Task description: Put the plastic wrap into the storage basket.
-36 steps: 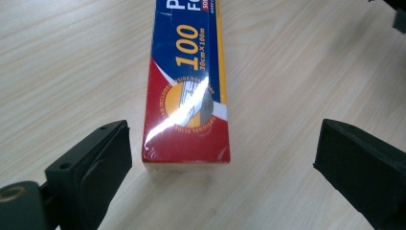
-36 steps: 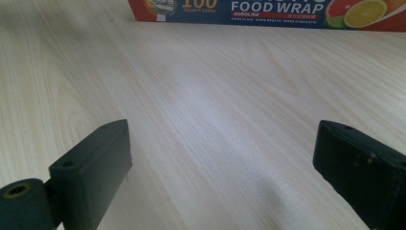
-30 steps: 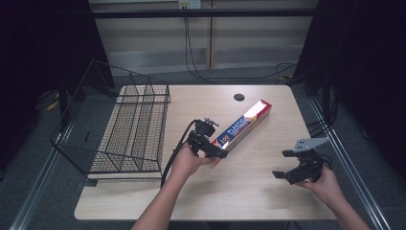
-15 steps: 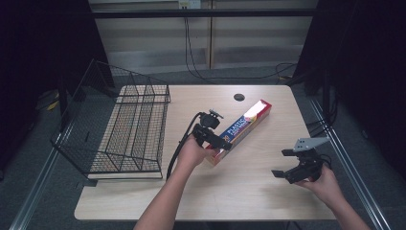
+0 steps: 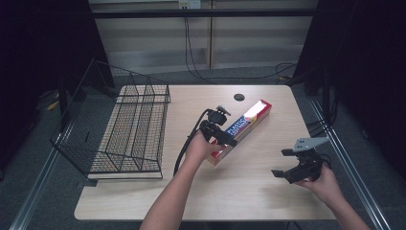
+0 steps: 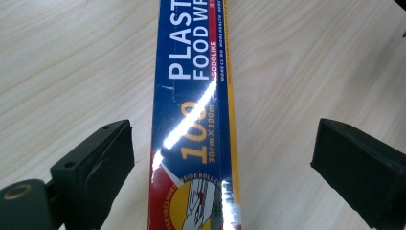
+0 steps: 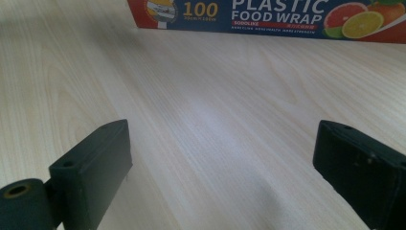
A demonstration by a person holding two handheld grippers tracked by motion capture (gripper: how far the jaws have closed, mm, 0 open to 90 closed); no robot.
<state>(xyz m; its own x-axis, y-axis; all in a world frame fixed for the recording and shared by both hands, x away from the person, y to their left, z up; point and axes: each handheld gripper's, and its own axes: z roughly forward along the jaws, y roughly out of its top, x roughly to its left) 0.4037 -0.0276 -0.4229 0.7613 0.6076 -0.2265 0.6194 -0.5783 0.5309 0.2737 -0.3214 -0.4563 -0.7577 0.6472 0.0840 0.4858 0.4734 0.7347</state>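
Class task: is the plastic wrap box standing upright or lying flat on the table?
Lying flat. The plastic wrap box rests lengthwise on the table, its printed long face up, between the open left gripper fingers.

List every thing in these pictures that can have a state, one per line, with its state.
plastic wrap box: closed, lying flat on the table, set diagonally, not gripped.
left gripper: open, jaws astride the box's near end, not touching it.
right gripper: open, empty, over bare table, apart from the box.
wire rack: empty, resting at the table's left edge.
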